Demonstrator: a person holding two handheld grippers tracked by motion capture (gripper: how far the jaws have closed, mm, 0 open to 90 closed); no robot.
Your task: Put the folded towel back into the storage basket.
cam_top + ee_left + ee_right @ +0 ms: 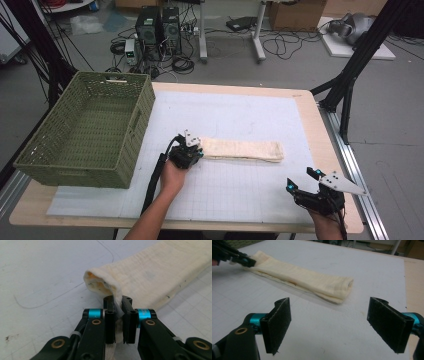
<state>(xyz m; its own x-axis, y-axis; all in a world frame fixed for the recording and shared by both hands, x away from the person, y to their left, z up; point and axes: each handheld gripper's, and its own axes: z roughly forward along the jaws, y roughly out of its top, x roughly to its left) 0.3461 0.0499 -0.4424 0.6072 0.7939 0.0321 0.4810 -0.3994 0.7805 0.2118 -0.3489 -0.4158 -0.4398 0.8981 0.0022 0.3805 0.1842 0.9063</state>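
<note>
The folded cream cloth [243, 149] lies flat near the middle of the white gridded mat [250, 115], stretched out as a long narrow strip running left to right in front of you. Your left gripper [196, 150] has the cloth's left end: in the left gripper view its two black jaws are pressed together on a fold of fabric at the open, rolled edge of the cloth [150, 275], with cloth bunched between the pads. Your right gripper [301, 181] rests well apart from the cloth, near the mat's front right corner, its jaws spread wide with nothing between them; in the right gripper view the cloth's far end [337, 287] lies ahead of it, untouched. A green woven basket [47, 155] stands at the table's left edge, just beside the mat.

The pinch looks shallow and may catch only the top layer. If you lift from this end alone, the layers could slide apart and the strip unfold, or the fabric could slip free. Dragging it sideways may also bunch it against the mat.
</note>
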